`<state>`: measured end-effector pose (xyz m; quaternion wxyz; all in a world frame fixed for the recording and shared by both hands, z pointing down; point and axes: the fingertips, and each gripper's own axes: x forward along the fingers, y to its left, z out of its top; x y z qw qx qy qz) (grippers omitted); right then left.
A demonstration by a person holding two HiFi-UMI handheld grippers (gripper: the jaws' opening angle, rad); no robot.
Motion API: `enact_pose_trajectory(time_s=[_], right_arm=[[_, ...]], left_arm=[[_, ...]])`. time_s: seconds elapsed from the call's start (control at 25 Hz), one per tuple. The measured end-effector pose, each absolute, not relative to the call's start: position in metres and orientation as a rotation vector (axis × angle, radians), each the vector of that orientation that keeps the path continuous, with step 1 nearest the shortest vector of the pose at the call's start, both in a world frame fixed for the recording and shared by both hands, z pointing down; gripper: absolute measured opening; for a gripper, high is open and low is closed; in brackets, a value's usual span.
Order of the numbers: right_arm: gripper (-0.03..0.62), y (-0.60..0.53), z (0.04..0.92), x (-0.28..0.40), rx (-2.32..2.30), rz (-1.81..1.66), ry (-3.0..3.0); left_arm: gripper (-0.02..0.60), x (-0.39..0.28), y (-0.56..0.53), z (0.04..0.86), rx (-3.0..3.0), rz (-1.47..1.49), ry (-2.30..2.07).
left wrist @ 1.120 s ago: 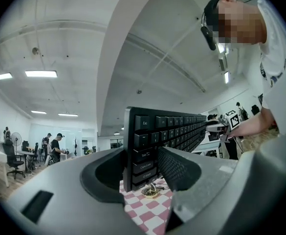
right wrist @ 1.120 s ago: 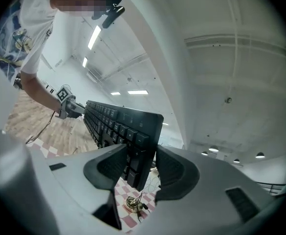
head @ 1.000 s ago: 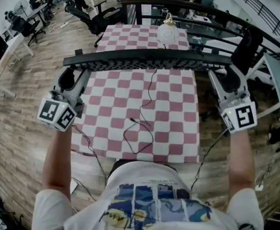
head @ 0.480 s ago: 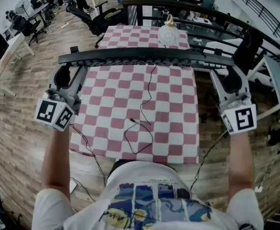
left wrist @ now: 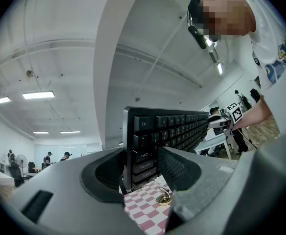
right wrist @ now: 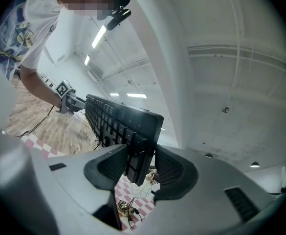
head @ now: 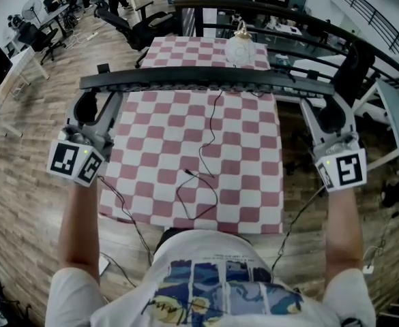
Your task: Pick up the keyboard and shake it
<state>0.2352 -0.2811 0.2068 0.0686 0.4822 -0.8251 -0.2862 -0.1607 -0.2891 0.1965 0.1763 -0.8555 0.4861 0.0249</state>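
Observation:
A black keyboard (head: 199,80) hangs in the air over the table, edge-on in the head view, its keys facing away from me. My left gripper (head: 93,102) is shut on its left end, and my right gripper (head: 332,107) grips the right end. In the left gripper view the keyboard (left wrist: 167,131) stands upright between the pads of the left gripper (left wrist: 140,168). The right gripper view shows the keyboard (right wrist: 118,124) wedged in the right gripper (right wrist: 142,168), whose jaws are closing a little on it. The keyboard's thin black cable (head: 209,148) dangles down to the table.
Below is a table with a pink-and-white checkered cloth (head: 151,155). A white round lamp (head: 240,46) sits at its far edge. Office chairs (head: 134,26) stand beyond on the wooden floor, and a dark curved railing (head: 363,46) runs at the right.
The keyboard has shifted a little away from me and to the left. The left gripper moved left with it; the right gripper barely moved.

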Motion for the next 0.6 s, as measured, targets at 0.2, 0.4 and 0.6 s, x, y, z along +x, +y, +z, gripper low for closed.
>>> enact_pose_trajectory(time_s=[0.2, 0.4, 0.6], right_arm=[[0.170, -0.2806, 0.2086, 0.2354, 1.460, -0.856, -2.488], [0.170, -0.2817, 0.2060, 0.2363, 1.466, -0.856, -2.475], [0.170, -0.2827, 0.2074, 0.2381, 1.473, -0.860, -2.471]], left_arm=[[0.207, -0.1598, -0.2893, 0.1946, -2.413, 0.068, 1.369], [0.207, -0.1603, -0.2893, 0.1905, -2.403, 0.069, 1.366], [0.207, -0.1587, -0.2890, 0.1916, -2.396, 0.064, 1.363]])
